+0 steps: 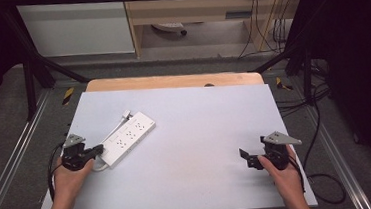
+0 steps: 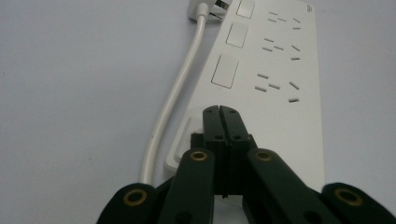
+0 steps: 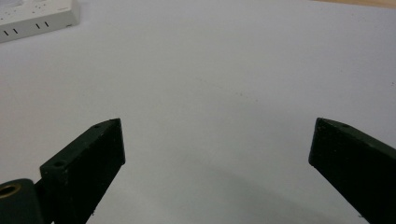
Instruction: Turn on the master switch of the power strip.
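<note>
A white power strip (image 1: 128, 134) lies at an angle on the left of the white table top (image 1: 200, 128), and its white cable (image 2: 173, 102) runs along its side. My left gripper (image 1: 99, 150) is shut, with nothing between the jaws. Its tips (image 2: 219, 109) rest at the near end of the power strip (image 2: 280, 70), at the raised switch there. At the right of the table my right gripper (image 1: 245, 155) stands open above bare surface. In the right gripper view its jaws are wide apart around nothing (image 3: 217, 123), and a corner of the strip (image 3: 32, 18) shows far off.
A wooden table edge (image 1: 171, 80) shows beyond the white top. Black frame posts (image 1: 28, 81) stand at both sides. Loose cables (image 1: 320, 124) lie on the floor at the right, and a wooden cabinet (image 1: 191, 13) stands behind.
</note>
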`<state>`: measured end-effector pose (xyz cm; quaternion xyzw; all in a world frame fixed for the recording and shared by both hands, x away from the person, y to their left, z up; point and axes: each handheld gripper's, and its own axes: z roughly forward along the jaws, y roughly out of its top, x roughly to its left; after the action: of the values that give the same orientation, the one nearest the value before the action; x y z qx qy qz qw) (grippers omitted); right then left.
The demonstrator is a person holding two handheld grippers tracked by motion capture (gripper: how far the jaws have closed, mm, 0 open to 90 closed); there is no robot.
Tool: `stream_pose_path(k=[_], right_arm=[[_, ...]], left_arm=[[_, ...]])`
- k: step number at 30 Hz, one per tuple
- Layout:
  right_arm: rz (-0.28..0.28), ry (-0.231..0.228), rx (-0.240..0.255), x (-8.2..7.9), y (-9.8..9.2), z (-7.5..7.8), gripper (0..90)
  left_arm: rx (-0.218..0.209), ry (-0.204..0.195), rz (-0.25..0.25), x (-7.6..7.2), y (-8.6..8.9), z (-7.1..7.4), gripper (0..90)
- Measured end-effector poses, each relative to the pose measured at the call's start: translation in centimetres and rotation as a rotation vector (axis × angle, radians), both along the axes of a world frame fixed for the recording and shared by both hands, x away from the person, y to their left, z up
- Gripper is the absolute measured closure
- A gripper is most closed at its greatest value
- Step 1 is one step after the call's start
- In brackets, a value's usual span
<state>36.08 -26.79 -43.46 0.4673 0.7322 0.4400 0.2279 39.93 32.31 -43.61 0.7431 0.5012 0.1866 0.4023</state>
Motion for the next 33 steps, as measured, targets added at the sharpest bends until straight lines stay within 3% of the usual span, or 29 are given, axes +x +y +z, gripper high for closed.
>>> stream_pose_path(k=[33], right_arm=[[-0.002,-0.005,0.001,-0.02,-0.02,0.05,4.0]], left_arm=[[0.004,-0.027,-0.004,-0.11,-0.01,0.04,90.0]])
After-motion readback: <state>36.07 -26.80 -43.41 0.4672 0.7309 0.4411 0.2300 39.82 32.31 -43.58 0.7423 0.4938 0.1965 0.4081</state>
